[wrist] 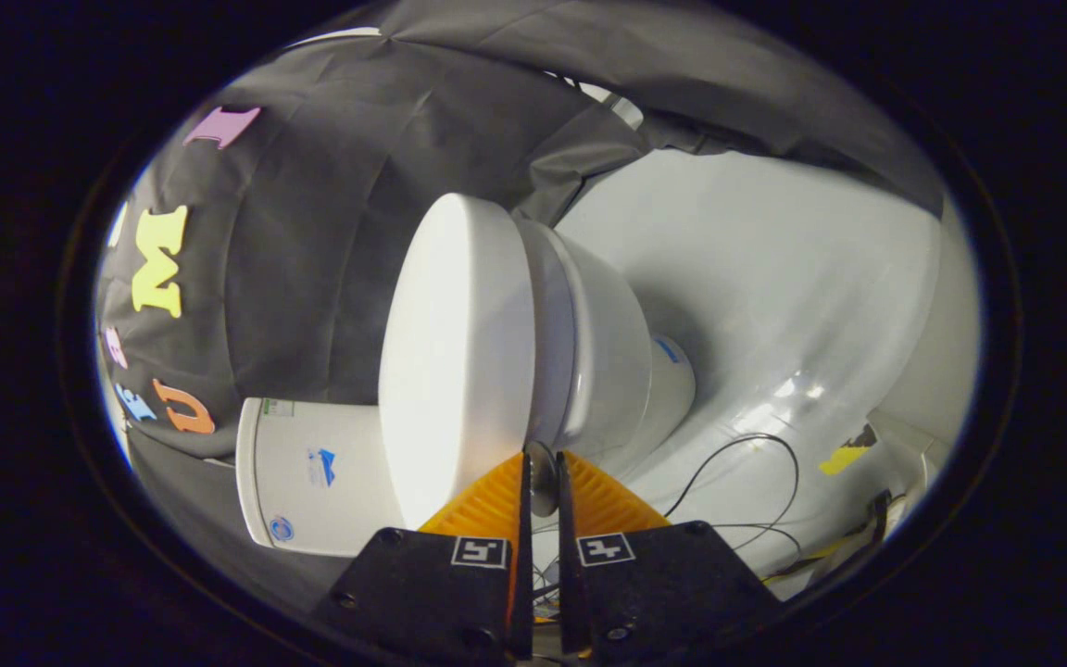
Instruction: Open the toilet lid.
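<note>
White and glossy, the toilet lid (455, 361) lies shut on the toilet bowl (603, 352), just ahead of the gripper (541, 463). The jaws stand almost closed, a thin slit between them, holding nothing; their tips sit at the lid's near rim. The tank (311, 477) adjoins the lid. Black cables (746, 482) trail across the pale floor (774, 278).

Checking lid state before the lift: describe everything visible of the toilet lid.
The toilet lid is a white, glossy, smooth oval, plastic by the look, closed flat on the seat and bowl. The view is rolled, so it appears on edge. The gripper has its fingers nearly together at the lid's front rim; contact is unclear.
</note>
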